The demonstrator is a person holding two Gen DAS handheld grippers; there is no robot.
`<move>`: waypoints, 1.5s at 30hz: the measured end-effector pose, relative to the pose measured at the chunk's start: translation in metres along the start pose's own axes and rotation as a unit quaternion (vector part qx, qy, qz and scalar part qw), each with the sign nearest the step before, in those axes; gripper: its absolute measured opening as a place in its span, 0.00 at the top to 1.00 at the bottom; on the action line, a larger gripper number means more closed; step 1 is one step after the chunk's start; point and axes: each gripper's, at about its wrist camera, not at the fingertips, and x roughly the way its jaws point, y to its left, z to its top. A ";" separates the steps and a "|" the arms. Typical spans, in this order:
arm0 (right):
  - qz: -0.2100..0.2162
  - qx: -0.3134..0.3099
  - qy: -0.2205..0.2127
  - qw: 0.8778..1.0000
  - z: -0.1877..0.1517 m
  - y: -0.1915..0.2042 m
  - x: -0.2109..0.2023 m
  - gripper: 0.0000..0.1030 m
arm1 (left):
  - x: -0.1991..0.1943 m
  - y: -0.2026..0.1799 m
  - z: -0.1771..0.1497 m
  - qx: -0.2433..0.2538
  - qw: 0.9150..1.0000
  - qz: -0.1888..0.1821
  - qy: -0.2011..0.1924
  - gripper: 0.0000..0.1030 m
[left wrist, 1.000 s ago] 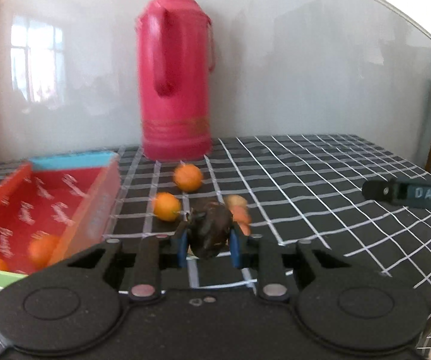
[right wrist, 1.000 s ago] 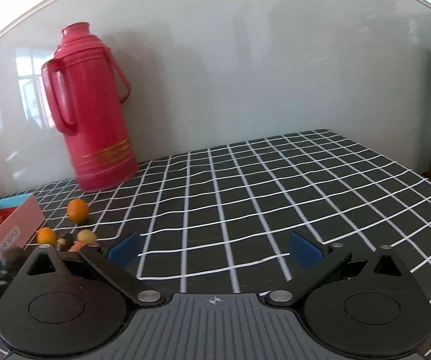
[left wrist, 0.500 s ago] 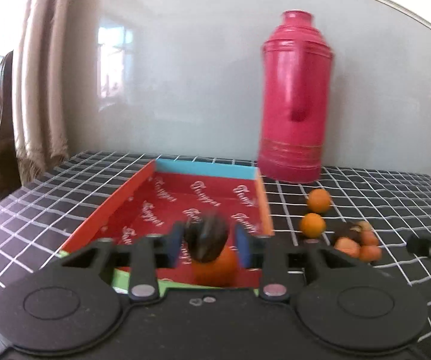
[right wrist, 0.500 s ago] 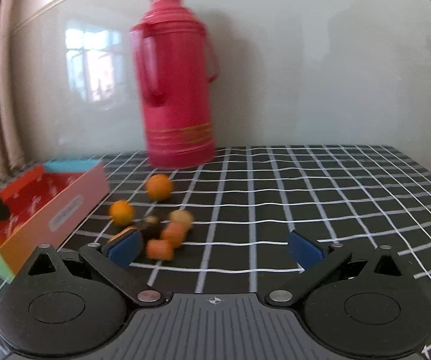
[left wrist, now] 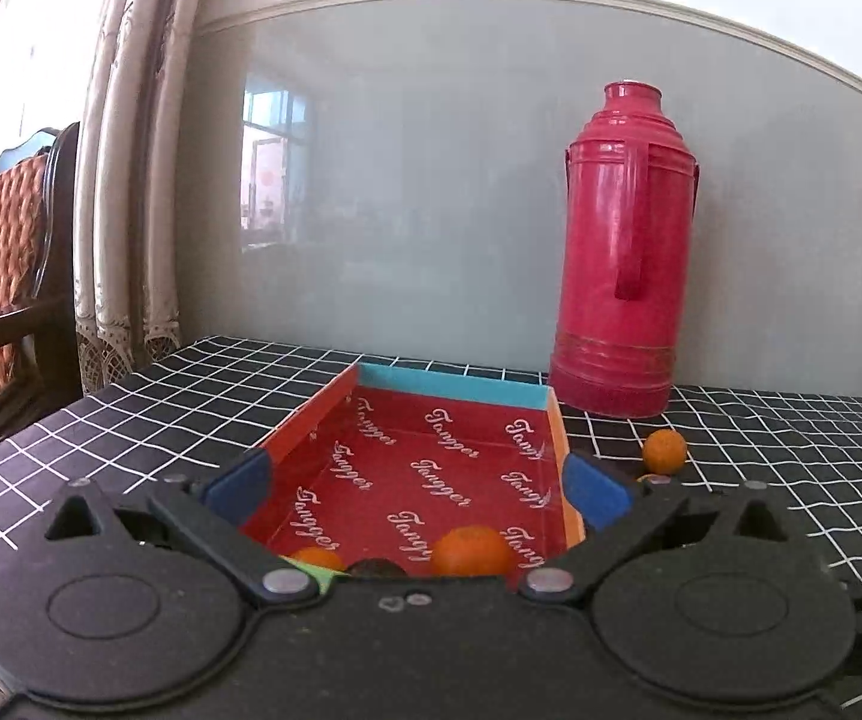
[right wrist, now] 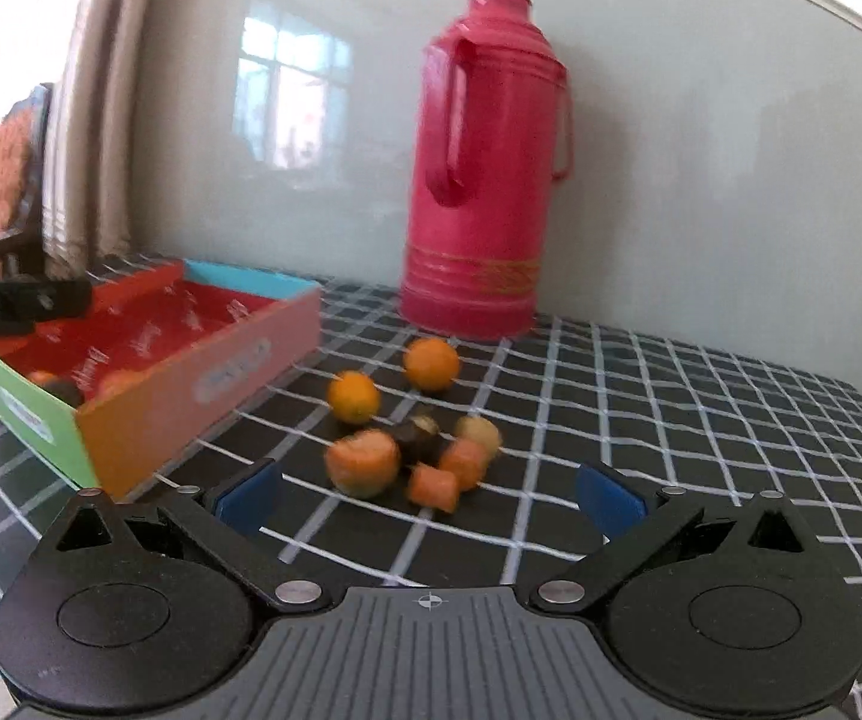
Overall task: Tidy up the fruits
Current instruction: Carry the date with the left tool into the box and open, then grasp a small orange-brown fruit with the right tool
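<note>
Left tool [left wrist: 416, 495] above the near end of the box [left wrist: 454, 381], its jaws spread as wide as they go after just opening; nothing lies between the blue pads. Directly below the gap, on the red box floor, sit a dark fruit [left wrist: 378, 568], a large orange [left wrist: 471, 551] at its 3 o'clock and a smaller orange [left wrist: 318, 558] at its 9 o'clock. In the judgement of this legend, the dark fruit is the piece just let go.

Right tool [right wrist: 428, 495], also wide open and empty, aimed at the heap of loose fruit on the checked desk [right wrist: 700, 420]. Seen from this tool, the box lies at 10 o'clock and the red flask [right wrist: 481, 180] at 12 o'clock, upright against the wall.

Fruit not yet boxed: two round oranges [right wrist: 431, 363] [right wrist: 354, 396] nearest the flask, and closer in a tight cluster of a half-peeled orange [right wrist: 363, 461], a second dark fruit [right wrist: 416, 435], a pale yellowish piece [right wrist: 478, 432] and two orange chunks [right wrist: 462, 461] [right wrist: 433, 486]. Motion blur prevents naming these smaller pieces.

Progress: three pieces boxed, about seven left, so the sorting is under halfway. The right tool appears best placed for the next pick.
</note>
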 end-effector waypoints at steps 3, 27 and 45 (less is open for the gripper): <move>0.009 -0.023 -0.002 1.000 0.003 0.011 0.007 0.00 | -0.001 0.005 0.000 -0.003 1.000 0.003 0.000 0.06; -0.049 0.072 0.106 0.991 0.007 -0.013 0.071 0.77 | 0.001 0.034 -0.001 -0.017 1.000 0.011 0.013 0.06; 0.030 0.057 -0.037 0.997 0.030 0.028 0.027 0.78 | -0.004 0.069 -0.005 -0.024 0.997 0.066 0.021 0.06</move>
